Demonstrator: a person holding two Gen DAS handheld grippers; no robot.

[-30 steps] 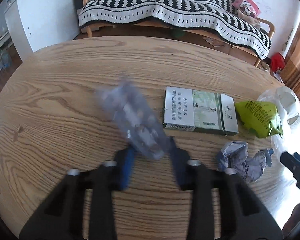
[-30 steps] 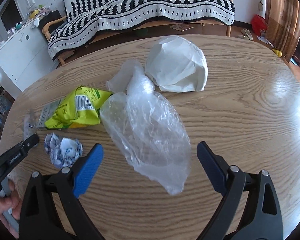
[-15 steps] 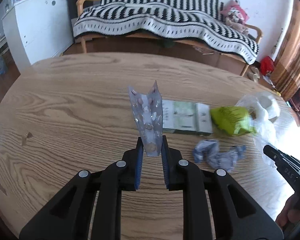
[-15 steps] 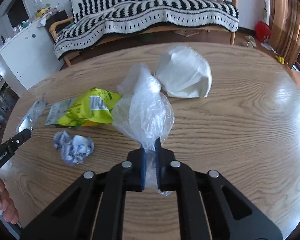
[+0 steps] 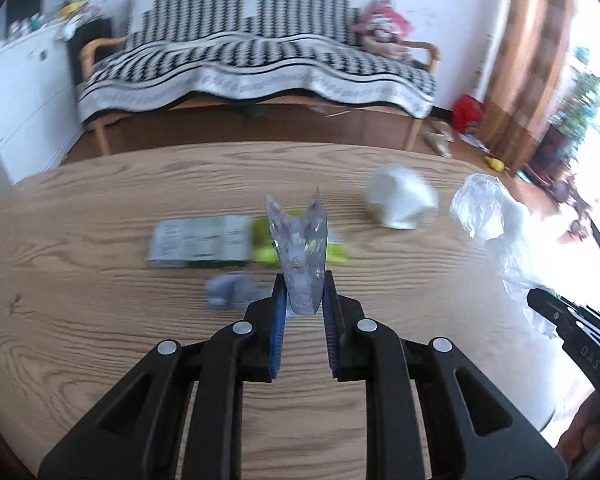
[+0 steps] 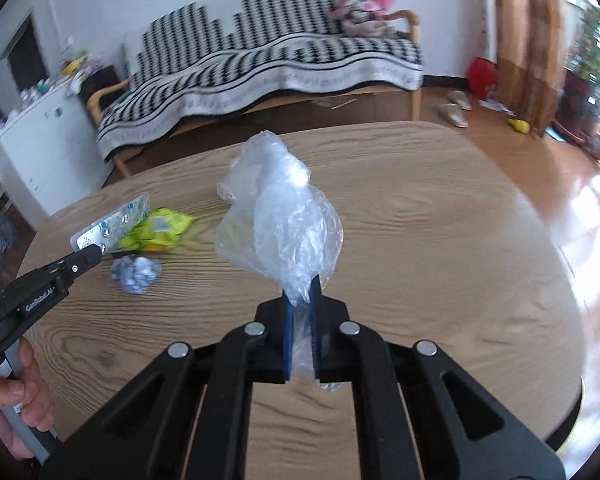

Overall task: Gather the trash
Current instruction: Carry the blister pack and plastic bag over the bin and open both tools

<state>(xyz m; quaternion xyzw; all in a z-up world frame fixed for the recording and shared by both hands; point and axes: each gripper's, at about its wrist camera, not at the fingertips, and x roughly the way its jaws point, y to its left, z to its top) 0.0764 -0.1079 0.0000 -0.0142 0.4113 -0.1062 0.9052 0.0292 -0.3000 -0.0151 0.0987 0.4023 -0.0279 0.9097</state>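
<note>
Both grippers have something pinched right now. The left gripper [image 5: 302, 300] has its blue fingers [image 5: 278, 320] clamped on the bottom end of an empty pill sheet [image 5: 298, 252], which sticks up above the bench [image 5: 100, 300]. From the right side you can see that same sheet [image 6: 112, 226] held out over the bench's left part, with a hand [image 6: 10, 404] wrapped round the gripper's handle.

The right gripper [image 6: 302, 308] has its fingers [image 6: 288, 332] squeezed together on the neck of a clear plastic bag [image 6: 276, 220]; the bag puffs up above the pinch and a little tail of it hangs out below.

Still lying on the bench past the fingers: a crumpled paper ball [image 6: 136, 272] nearest, then a yellow-green wrapper [image 6: 160, 232] just behind it, with a flat carton [image 5: 198, 242] right next to the wrapper in the left view (pretty blurry there). Further back and to the right sits a crumpled white bag [image 5: 400, 200].

Way behind the bench there's a sofa with a black-and-white striped blanket [image 6: 260, 60] and a white cabinet [image 6: 40, 148] off to the left.
</note>
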